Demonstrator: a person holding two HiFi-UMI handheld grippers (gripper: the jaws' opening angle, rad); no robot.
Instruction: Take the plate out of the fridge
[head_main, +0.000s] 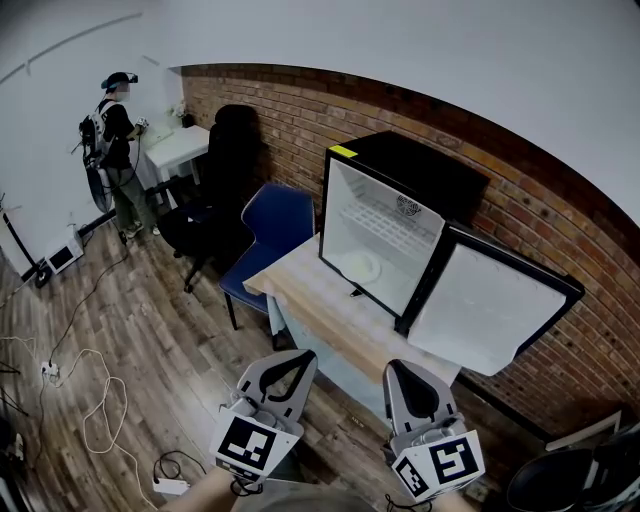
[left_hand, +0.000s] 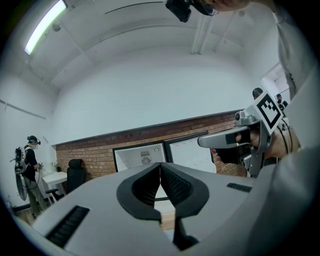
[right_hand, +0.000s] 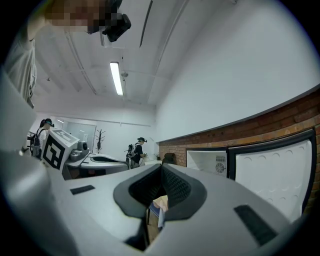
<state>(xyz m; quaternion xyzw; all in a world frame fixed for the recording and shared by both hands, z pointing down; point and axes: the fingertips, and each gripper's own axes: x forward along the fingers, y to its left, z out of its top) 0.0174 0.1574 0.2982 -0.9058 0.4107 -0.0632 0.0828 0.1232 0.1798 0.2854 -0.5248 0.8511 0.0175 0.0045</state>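
White round plate (head_main: 367, 266) on floor of open black mini fridge (head_main: 420, 165), well ahead of both grippers. Left grey gripper (head_main: 300, 358), right grey gripper (head_main: 398, 366): jaws pressed together, empty.

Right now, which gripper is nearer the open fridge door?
Right. The right gripper sits just in front of the fridge door, near its hinge-side bottom corner. The left gripper is further left, in front of the wooden table.
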